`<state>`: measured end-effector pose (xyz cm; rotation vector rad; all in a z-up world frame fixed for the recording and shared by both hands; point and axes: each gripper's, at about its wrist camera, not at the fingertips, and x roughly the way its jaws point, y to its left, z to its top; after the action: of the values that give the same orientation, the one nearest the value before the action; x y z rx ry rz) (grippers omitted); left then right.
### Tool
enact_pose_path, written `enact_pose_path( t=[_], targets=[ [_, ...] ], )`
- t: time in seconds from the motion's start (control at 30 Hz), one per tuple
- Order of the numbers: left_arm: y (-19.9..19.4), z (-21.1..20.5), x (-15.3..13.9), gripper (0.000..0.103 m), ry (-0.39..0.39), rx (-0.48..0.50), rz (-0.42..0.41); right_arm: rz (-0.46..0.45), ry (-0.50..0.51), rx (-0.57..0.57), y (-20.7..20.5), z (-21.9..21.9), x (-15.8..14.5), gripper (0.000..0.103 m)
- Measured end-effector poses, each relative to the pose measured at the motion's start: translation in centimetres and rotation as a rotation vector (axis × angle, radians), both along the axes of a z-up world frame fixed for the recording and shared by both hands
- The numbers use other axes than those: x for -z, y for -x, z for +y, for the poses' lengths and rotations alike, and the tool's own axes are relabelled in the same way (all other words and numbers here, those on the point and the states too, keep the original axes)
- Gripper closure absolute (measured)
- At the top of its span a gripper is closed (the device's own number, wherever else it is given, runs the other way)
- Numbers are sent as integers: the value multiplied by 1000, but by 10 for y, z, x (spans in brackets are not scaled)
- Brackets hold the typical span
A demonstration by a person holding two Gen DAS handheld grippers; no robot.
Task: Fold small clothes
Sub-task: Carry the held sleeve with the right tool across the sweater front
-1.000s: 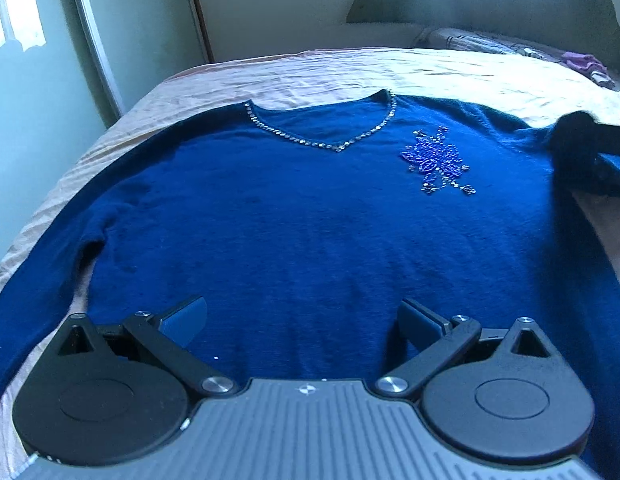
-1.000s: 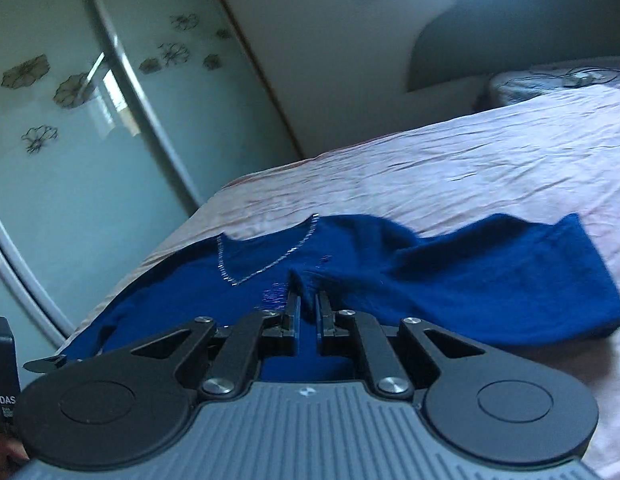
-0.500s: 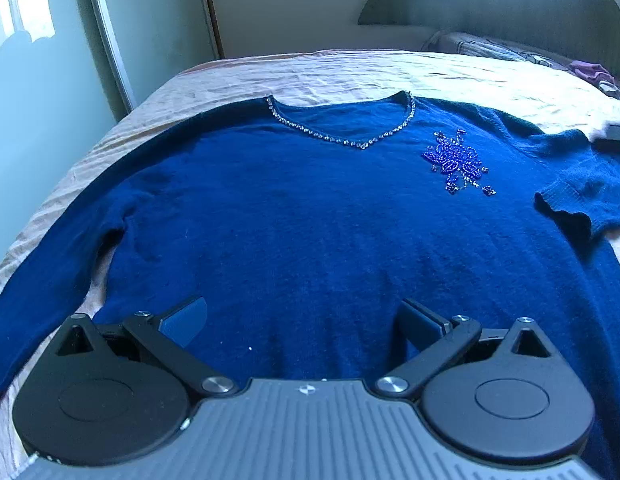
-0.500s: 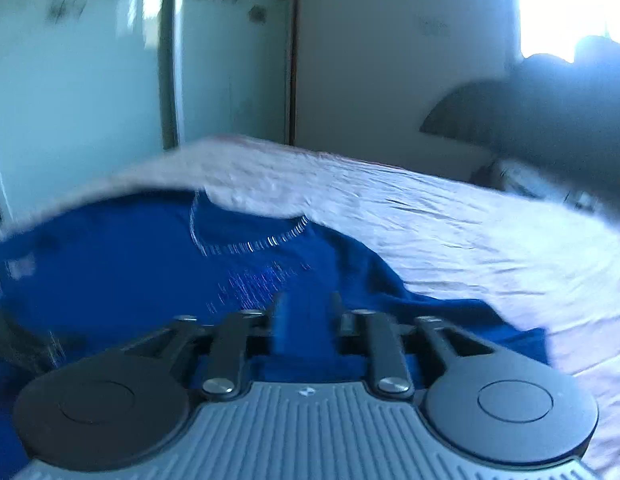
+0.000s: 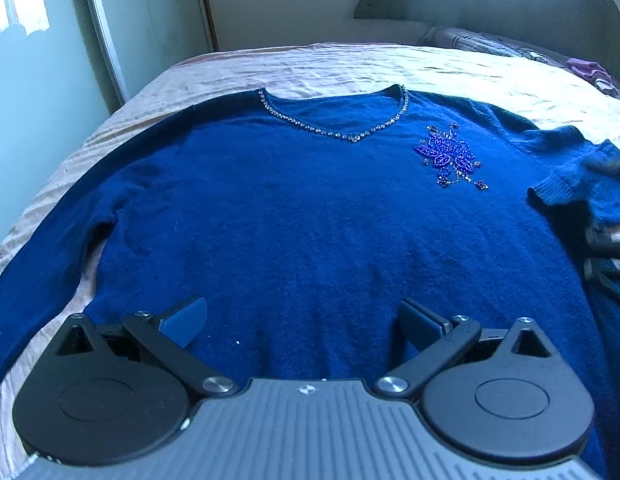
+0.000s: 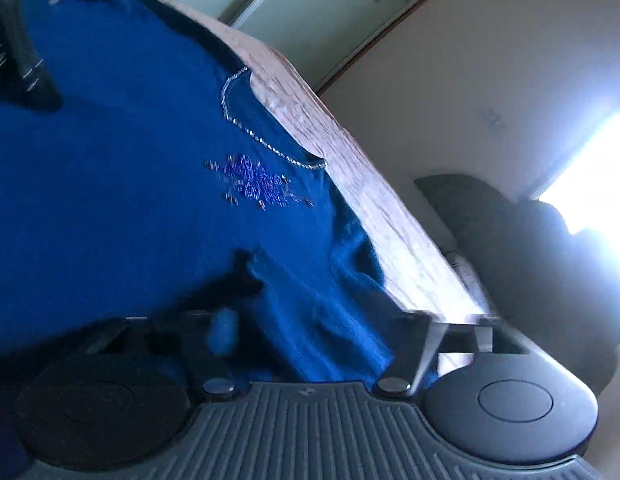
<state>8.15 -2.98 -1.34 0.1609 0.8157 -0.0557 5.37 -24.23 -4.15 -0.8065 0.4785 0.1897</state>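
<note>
A dark blue sweater (image 5: 302,216) lies flat, front up, on the bed, with a beaded neckline (image 5: 341,132) and a beaded flower (image 5: 449,156). Its right sleeve (image 5: 577,184) is folded in over the body; the left sleeve (image 5: 42,264) lies stretched out. My left gripper (image 5: 302,320) is open and empty above the sweater's lower hem. My right gripper (image 6: 317,328) is open, tilted sharply, just over the folded sleeve (image 6: 310,300); the view is blurred. The right gripper shows as a blur at the left wrist view's right edge (image 5: 605,252).
The bed (image 5: 349,68) has a pale pink sheet. A sliding wardrobe (image 5: 50,60) stands on the left. A dark headboard (image 5: 489,8) and a pile of clothes (image 5: 589,72) are at the far right.
My right gripper has opened, let go of the sleeve, and swung into a steep tilt. The sleeve now rests folded on the sweater. My left gripper has drifted slightly.
</note>
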Motion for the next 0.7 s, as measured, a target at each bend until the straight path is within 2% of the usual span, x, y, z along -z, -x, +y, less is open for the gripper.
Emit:
enact_pose_path(
  t=[0.03,0.1,0.17,0.3,0.43,0.53,0.6,0.7],
  targets=[
    [0,1,-1,0,0,0,-3,18,-15,11,-6,2,2,86],
    [2,3,-4,0,-8,-1,-15,38,-25,17,-13,2,4,92],
    [3,6,-6,0,-23,-7,-26,54,-66,18,-12,2,2,93],
    [-4,15,-10,1,-29,-38,-35,58,-256,35,-8,-10,-25,93],
    [-9,23,-13,0,-24,-68,-47,61,-527,40,-12,-28,-67,93],
    [-10,28,-13,1,-28,-81,-45,76,-693,36,-23,-34,-88,93],
    [-10,31,-12,0,-27,-85,-40,78,-747,31,-30,-30,-97,93],
    [-6,34,-11,0,-21,-84,-37,73,-709,47,-38,-26,-97,93]
  ],
)
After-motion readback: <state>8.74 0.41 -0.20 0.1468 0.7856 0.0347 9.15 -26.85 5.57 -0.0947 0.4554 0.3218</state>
